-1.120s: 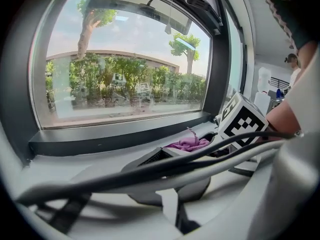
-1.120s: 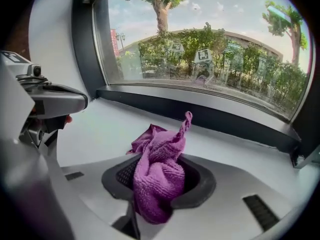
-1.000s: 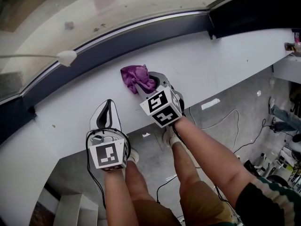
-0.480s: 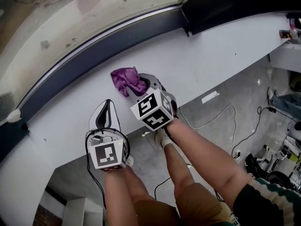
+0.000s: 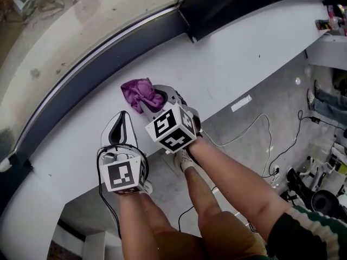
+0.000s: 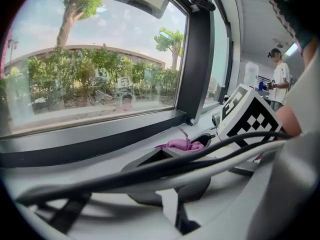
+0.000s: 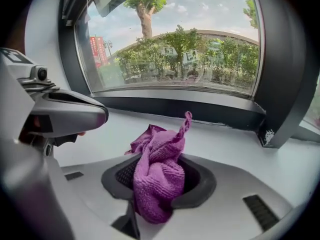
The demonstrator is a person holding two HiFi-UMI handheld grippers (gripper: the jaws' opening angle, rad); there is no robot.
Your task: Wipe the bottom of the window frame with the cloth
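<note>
A white cable (image 5: 238,138) is lying in curves on the grey floor (image 5: 282,80), and a black cable (image 5: 293,145) is running beside it. Outside, a tree (image 7: 146,15) is rising above green bushes (image 7: 200,49). A person in a white shirt (image 6: 280,79) is standing far back in the room.

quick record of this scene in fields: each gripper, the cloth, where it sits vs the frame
right gripper: shut on the purple cloth, bunched between its fingers
left gripper: fingers together, nothing held, low over the sill beside the right one
cloth position: on the white window sill, short of the dark bottom window frame
frame contact: none yet, bare sill shows between cloth and frame
outside: trees and a building through the glass
</note>
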